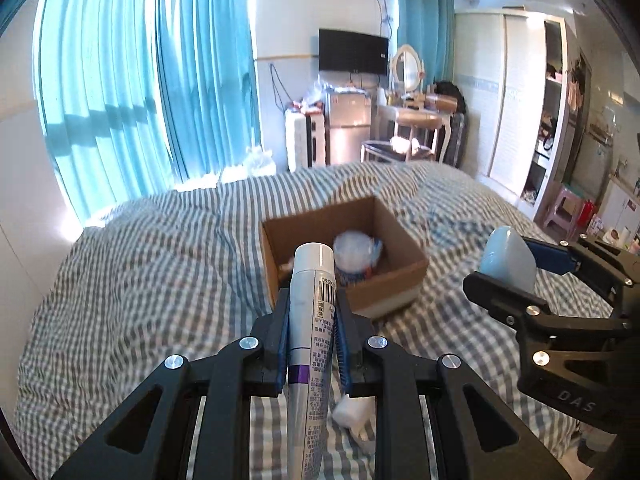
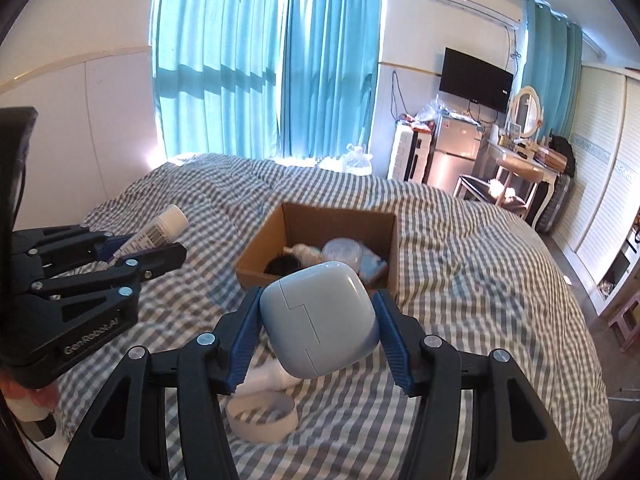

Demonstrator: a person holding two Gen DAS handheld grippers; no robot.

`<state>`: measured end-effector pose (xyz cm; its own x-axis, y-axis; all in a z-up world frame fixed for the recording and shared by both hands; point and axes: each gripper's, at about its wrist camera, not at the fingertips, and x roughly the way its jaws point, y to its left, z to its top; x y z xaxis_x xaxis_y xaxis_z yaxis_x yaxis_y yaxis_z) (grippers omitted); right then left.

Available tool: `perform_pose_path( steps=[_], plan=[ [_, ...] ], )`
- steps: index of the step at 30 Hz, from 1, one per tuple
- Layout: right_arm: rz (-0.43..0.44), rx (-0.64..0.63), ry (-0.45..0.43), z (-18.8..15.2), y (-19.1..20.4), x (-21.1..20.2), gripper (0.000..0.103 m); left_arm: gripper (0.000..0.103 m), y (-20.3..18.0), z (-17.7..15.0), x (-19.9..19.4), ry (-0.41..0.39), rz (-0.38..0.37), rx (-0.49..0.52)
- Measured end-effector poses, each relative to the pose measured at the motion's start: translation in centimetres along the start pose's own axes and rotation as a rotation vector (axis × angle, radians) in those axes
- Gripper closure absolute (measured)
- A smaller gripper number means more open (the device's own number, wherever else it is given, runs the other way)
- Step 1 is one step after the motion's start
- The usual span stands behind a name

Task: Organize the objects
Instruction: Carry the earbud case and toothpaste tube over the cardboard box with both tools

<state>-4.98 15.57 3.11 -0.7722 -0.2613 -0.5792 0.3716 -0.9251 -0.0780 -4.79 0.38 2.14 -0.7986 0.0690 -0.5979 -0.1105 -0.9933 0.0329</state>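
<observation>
My left gripper point(image 1: 313, 304) is shut on a white tube point(image 1: 311, 320) with a barcode and purple band, held above the bed just short of an open cardboard box point(image 1: 400, 276). The tube also shows in the right wrist view point(image 2: 160, 232), in the left gripper point(image 2: 160, 246). My right gripper point(image 2: 318, 312) is shut on a pale blue rounded case point(image 2: 320, 320), held above the bed in front of the box point(image 2: 256, 268). In the left wrist view the case point(image 1: 508, 260) sits in the right gripper point(image 1: 516, 276), right of the box. The box holds a clear plastic item point(image 1: 354, 250) and other small things.
A grey-and-white checked duvet point(image 1: 160, 280) covers the bed. A white roll of tape point(image 2: 262, 418) and a white object point(image 2: 264, 376) lie on it below my right gripper. A white crumpled item point(image 1: 352, 412) lies below my left gripper. Blue curtains, a fridge and a dresser stand beyond.
</observation>
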Motion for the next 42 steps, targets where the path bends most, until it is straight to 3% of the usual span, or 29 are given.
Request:
perform_pose_path(
  steps=[11,21,26,35,42],
  plan=[
    [-0.024,0.01,-0.04,8.1,-2.9,4.1,0.048,0.084,1.9,7.7,4.7,-0.031,0.015,-0.028],
    [-0.017,0.042,0.001,12.7,-6.0,11.7,0.048,0.084,2.2,11.1,12.8,0.03,0.02,-0.008],
    [0.0,0.061,0.063,12.7,-7.1,16.8,0.048,0.084,2.3,10.4,17.9,0.095,0.011,-0.008],
    [-0.014,0.066,0.198,9.5,-8.6,26.3,0.048,0.084,3.0,7.2,27.1,0.244,-0.019,-0.037],
    [-0.024,0.053,0.23,8.2,-9.1,30.4,0.048,0.084,2.5,5.8,29.5,0.267,-0.063,-0.034]
  ],
)
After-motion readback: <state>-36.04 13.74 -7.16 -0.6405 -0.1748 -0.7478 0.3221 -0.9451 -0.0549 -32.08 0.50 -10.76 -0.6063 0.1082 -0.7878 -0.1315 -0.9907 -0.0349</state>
